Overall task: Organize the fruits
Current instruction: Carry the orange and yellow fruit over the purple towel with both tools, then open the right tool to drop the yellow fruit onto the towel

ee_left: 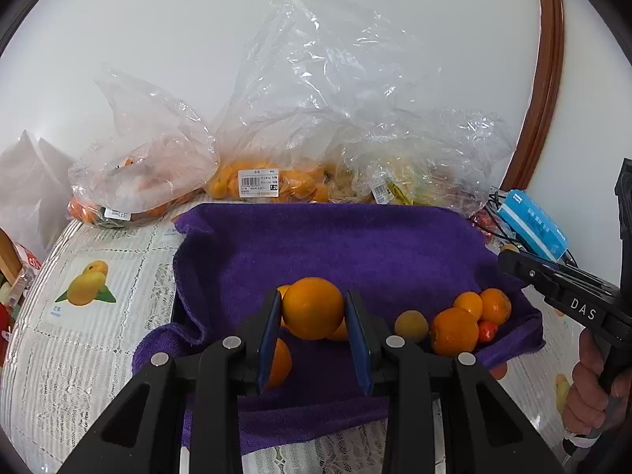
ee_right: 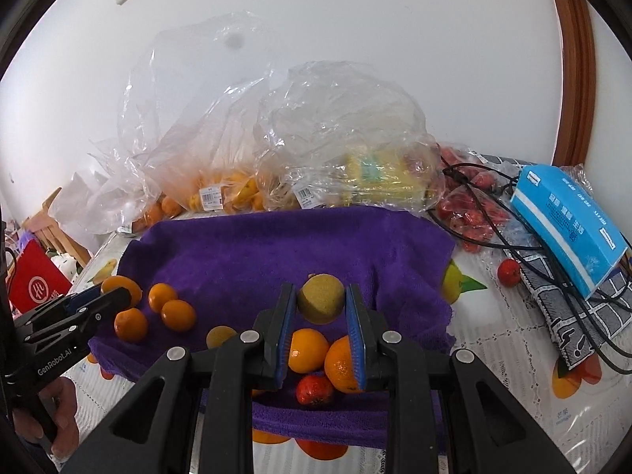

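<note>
Crinkled clear plastic bags (ee_left: 316, 91) with barcode labels stood beyond a fuzzy purple towel (ee_left: 335, 245). The left gripper (ee_left: 314, 312) clamped a smooth round orange (ee_left: 313, 308) above it; the right gripper (ee_right: 320, 304), marked "DAS", clasped a dull yellow-green fruit (ee_right: 320, 303).

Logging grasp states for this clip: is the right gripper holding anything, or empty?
Holding. The right gripper is shut on a yellow-green fruit, its blue pads pressed against both sides, lifted above the purple towel.
</note>
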{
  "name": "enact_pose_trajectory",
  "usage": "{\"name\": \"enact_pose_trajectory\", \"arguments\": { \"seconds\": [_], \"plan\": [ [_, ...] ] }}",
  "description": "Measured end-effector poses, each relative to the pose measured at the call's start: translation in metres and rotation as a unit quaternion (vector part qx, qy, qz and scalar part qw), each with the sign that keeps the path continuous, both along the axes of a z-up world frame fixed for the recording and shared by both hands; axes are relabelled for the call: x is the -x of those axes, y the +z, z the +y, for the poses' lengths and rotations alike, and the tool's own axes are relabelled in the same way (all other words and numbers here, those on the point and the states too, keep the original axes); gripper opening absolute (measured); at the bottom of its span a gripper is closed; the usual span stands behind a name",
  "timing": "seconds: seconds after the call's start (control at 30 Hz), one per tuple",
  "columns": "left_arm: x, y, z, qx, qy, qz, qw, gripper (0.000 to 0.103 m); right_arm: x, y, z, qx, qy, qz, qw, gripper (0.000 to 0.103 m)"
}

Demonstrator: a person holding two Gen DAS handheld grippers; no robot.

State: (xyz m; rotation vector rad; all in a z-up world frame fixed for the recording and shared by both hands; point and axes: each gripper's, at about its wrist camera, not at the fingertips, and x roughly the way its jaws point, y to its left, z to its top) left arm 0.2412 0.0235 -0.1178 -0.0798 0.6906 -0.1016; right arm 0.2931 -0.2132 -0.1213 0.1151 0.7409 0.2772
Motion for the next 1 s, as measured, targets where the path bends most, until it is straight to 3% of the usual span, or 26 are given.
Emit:
{"name": "enact_pose_trajectory", "arguments": {
  "seconds": [1.0],
  "plan": [
    [-0.01,-0.016,-0.006,0.001,-0.012,0.038,0.9992,0.032,-0.003,-0.024,0.025,0.011,0.028,0.029,0.999,0.025]
  ]
}}
